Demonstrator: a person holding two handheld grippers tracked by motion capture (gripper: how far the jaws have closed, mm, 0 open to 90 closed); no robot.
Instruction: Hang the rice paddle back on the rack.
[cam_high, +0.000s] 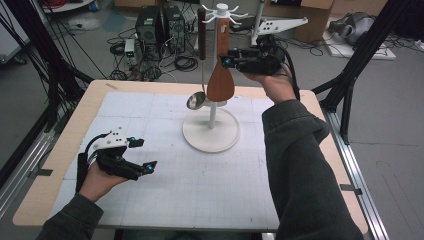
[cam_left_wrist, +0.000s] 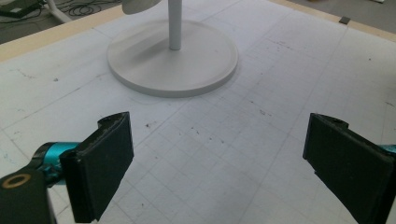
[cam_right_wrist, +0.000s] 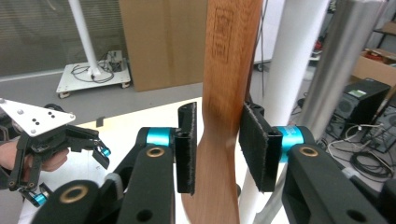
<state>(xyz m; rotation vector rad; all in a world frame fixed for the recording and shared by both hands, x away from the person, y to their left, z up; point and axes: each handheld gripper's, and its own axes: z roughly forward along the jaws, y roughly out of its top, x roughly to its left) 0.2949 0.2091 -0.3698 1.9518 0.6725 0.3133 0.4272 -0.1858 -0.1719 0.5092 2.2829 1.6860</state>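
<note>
The flat wooden spatula with a long brown handle hangs from the white hook-topped rack that stands toward the far edge of the white gridded table, beside a steel ladle on the same rack. The right gripper straddles the spatula's handle; its jaws sit slightly apart, one pad touching the wood, the other off it. Near the table's left edge, the left gripper rests with jaws wide apart and holding nothing.

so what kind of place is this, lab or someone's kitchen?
Looks like a lab or workshop, not a kitchen: computer towers and loose cables on the floor, cardboard boxes behind, and a gridded mat covering the table.
</note>
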